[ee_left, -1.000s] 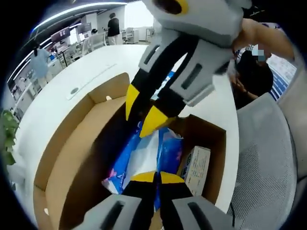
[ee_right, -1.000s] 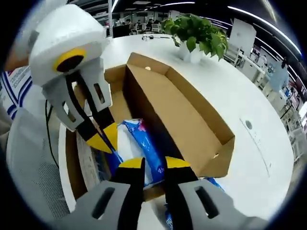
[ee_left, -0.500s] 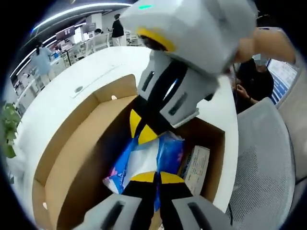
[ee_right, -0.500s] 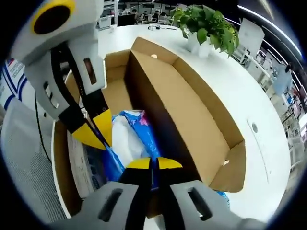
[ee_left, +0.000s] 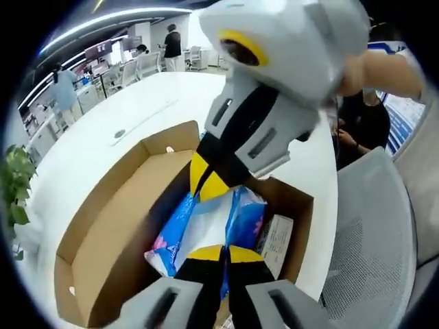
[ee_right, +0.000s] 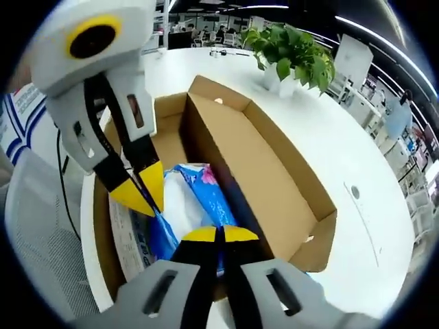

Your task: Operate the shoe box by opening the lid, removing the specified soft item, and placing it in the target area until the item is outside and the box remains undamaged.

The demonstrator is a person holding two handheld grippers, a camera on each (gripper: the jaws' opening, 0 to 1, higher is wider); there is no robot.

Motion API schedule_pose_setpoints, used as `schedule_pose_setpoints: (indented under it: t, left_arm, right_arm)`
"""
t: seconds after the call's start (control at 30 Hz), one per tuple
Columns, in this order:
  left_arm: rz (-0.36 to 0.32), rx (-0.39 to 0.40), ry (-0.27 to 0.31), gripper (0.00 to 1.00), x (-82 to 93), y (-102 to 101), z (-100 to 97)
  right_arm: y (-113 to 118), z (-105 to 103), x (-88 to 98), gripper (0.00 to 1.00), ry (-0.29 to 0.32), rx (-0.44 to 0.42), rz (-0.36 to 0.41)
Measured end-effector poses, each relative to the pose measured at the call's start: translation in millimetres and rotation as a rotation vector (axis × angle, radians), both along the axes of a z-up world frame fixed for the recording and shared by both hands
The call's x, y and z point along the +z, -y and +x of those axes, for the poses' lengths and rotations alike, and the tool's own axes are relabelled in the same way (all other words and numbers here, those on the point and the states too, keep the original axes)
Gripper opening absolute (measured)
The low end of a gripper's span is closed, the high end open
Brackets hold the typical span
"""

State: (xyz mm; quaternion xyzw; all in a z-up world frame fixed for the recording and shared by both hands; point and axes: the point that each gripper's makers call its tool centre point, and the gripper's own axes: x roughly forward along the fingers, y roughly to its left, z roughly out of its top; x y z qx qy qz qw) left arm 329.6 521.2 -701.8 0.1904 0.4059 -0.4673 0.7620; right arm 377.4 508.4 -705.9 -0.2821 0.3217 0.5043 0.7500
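Observation:
An open cardboard shoe box rests on a white table, its lid folded flat beside it. A soft blue-and-white plastic pack lies inside along the box. My left gripper is shut on the pack's near end. My right gripper reaches in from the upper right and pinches the far end. In the right gripper view, my right gripper is shut on the blue wrapper, and the left gripper grips it from the upper left.
A small white printed carton lies in the box beside the pack. A grey mesh chair stands close to the table edge. A potted plant sits on the table. People sit at desks behind.
My right gripper's jaws, apart a second ago, have shut on the pack. Both views have pulled back a little from the box since half a second ago.

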Motion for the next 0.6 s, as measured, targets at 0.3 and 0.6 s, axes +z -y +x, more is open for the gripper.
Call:
schedule_pose_setpoints:
  t: [0.3,0.6]
  left_arm:
    - [-0.023,0.016,0.027,0.0,26.0,1,-1.0]
    - [-0.036,0.053,0.037,0.0,55.6,7,-0.4]
  right_arm:
    - [1,-1,30.9,0.0,0.049,0.013,0.05]
    - [6,-1,63.6,0.0,0.111,0.017,0.095]
